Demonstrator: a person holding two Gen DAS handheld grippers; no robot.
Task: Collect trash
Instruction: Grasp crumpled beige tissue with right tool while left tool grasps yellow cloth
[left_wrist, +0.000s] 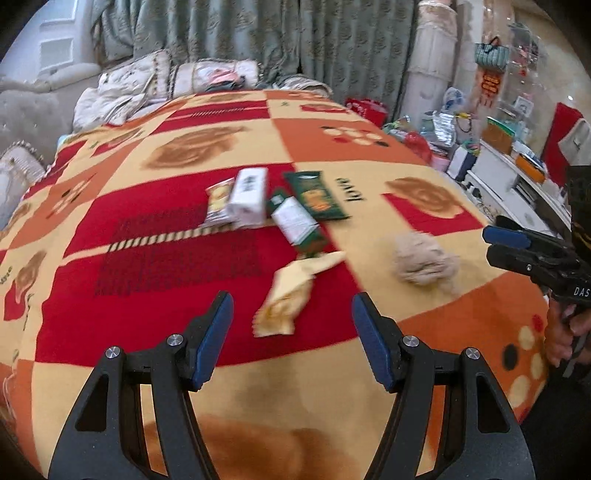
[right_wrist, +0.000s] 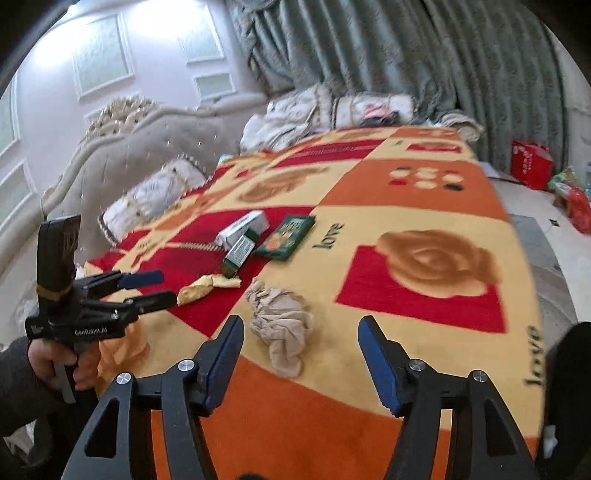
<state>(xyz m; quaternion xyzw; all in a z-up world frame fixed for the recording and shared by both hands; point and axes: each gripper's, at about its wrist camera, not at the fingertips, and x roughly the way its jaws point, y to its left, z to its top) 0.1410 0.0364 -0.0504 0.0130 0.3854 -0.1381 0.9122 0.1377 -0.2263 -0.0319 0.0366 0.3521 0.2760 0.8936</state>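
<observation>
Lying mid-bed on the red/orange/cream patterned blanket (left_wrist: 192, 266): crumpled beige tissue wad (left_wrist: 424, 264), yellow snack wrapper (left_wrist: 291, 295), white carton (left_wrist: 249, 195), dark green packet (left_wrist: 317, 195). Left tool (left_wrist: 291, 332) & right tool (right_wrist: 301, 354) both open, empty, above blanket's near edge. Grey-green curtains (right_wrist: 406, 55) behind; tufted headboard (right_wrist: 122, 151) w/ pillows.

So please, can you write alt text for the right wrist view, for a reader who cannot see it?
The open right gripper hovers over a bed blanket of red, orange and yellow, just before a crumpled beige tissue. Farther off lie a yellow wrapper, a white box and green packets. The left gripper is at the left, also open.
</observation>
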